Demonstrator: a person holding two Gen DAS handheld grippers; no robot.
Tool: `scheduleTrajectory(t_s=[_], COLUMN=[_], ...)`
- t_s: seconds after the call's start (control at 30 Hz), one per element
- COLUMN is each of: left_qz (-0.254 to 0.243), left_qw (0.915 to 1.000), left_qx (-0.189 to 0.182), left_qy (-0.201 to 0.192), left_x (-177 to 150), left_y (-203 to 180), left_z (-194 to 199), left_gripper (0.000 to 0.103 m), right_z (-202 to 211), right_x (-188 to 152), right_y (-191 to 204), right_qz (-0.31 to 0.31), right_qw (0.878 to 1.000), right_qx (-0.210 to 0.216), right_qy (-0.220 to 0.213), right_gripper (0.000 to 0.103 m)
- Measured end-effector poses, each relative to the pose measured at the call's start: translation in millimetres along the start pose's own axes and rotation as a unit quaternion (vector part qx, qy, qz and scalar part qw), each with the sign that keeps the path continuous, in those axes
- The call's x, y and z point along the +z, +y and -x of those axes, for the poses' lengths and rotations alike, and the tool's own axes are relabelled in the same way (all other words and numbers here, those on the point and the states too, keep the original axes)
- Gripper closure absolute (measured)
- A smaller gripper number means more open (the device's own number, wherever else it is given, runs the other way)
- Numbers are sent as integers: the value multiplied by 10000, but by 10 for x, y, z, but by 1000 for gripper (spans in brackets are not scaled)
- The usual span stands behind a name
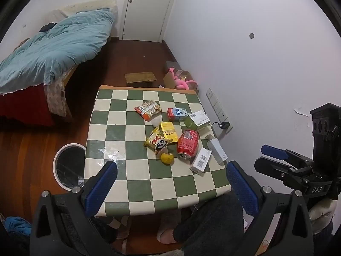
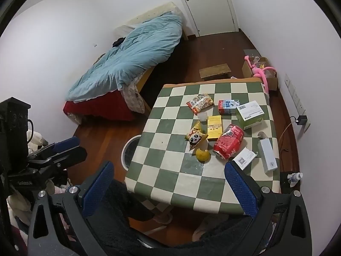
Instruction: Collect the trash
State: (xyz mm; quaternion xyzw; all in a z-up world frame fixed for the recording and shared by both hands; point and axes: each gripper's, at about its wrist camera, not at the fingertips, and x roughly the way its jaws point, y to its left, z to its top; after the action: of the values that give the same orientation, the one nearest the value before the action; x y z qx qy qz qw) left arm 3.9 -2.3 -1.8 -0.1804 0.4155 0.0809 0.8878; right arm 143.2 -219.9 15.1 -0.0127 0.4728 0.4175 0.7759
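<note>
Trash lies scattered on a green and cream checkered table (image 1: 136, 192) (image 2: 170, 183): a red can (image 1: 188, 144) (image 2: 229, 141) on its side, a panda snack packet (image 1: 158, 144) (image 2: 195, 138), a yellow peel (image 1: 166, 158) (image 2: 203, 154), a yellow box (image 1: 169, 131) (image 2: 214, 127), a snack bag (image 1: 149, 109) (image 2: 200, 102), a red and blue carton (image 1: 177, 114) (image 2: 228, 106) and several white boxes. A round bin (image 1: 69, 166) (image 2: 130, 151) stands on the floor left of the table. My left gripper (image 1: 170, 183) and right gripper (image 2: 170, 183) hang open and empty above the table's near edge.
A bed with a blue quilt (image 1: 53, 47) (image 2: 132, 53) fills the far left. Beyond the table lie a low wooden stool (image 1: 140, 77) and a cardboard box with a pink toy (image 1: 181, 79). A white wall with sockets (image 1: 217, 106) runs along the right. The person's legs and slippers sit under the table.
</note>
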Motion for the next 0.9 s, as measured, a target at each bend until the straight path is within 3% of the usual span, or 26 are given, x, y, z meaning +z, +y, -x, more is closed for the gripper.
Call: scheduleTrajectory(t_s=[0.9], left_qz=[63], left_qw=[9999], left_qx=[-87], left_qy=[-36], left_x=[21], left_y=[72], left_z=[15], left_gripper=[0], right_z=[-35], right_x=[30], right_y=[62], right_qz=[87], right_qw=[10000], right_qx=[38], right_qy=[-10], right_gripper=[0])
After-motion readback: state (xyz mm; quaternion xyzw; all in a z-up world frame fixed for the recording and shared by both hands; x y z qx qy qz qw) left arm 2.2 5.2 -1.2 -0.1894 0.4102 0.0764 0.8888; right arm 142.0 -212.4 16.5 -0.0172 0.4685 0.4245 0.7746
